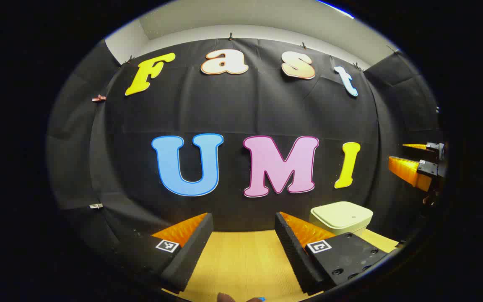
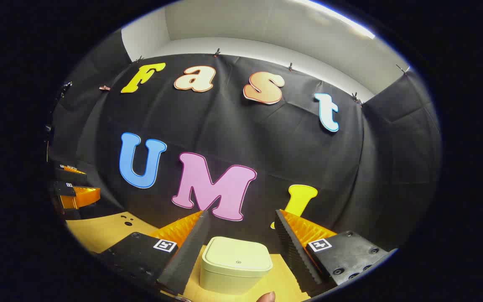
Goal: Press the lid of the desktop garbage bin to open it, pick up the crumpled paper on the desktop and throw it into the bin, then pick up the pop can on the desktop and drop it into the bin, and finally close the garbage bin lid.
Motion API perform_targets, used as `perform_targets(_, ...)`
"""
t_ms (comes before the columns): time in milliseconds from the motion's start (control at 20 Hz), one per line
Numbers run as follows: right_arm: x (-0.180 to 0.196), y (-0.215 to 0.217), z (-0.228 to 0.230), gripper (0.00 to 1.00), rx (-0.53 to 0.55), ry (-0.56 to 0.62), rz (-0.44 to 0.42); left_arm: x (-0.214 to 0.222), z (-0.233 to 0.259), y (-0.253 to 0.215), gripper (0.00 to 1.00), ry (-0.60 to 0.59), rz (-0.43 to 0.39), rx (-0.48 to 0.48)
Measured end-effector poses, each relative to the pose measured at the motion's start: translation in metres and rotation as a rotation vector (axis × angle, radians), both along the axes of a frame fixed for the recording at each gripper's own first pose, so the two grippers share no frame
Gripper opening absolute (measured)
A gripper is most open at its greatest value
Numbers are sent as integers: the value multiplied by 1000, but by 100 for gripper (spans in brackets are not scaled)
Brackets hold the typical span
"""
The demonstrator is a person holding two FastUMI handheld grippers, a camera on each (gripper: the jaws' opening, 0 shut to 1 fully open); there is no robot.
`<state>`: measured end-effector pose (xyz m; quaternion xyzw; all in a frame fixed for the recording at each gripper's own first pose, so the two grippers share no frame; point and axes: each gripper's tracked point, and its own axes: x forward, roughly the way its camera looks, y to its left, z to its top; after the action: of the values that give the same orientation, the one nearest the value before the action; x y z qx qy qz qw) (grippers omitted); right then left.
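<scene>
The bin [image 2: 236, 264], lid closed, is seen at bottom centre of the right gripper view, between the spread fingers of the right gripper [image 2: 241, 247], untouched. In the left gripper view, the left gripper [image 1: 243, 247] is held released above the wooden table [image 1: 241, 264]; the bin sits lower right.

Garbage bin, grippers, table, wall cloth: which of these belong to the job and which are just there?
Job:
garbage bin, lid shut
right gripper, open above the bin
left gripper, open over the table

Just there:
wooden table
black wall cloth
</scene>
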<state>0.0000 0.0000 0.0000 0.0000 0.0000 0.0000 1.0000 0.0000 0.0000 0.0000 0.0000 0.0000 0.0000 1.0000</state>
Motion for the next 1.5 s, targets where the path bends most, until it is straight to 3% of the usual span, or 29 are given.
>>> perform_targets(850,-10,1,-7,96,20,5,-16,-8,-8,4,95,-9,35,-2)
perform_targets(1000,-11,9,-8,94,34,6,15,-9,-7,4,95,-12,37,6)
perform_targets(1250,-5,24,-20,5,70,44,90,-6,-9,4,95,-12,38,4)
perform_targets(1500,17,15,-36,5,96,82,87,-3,-11,5,95,-10,45,9)
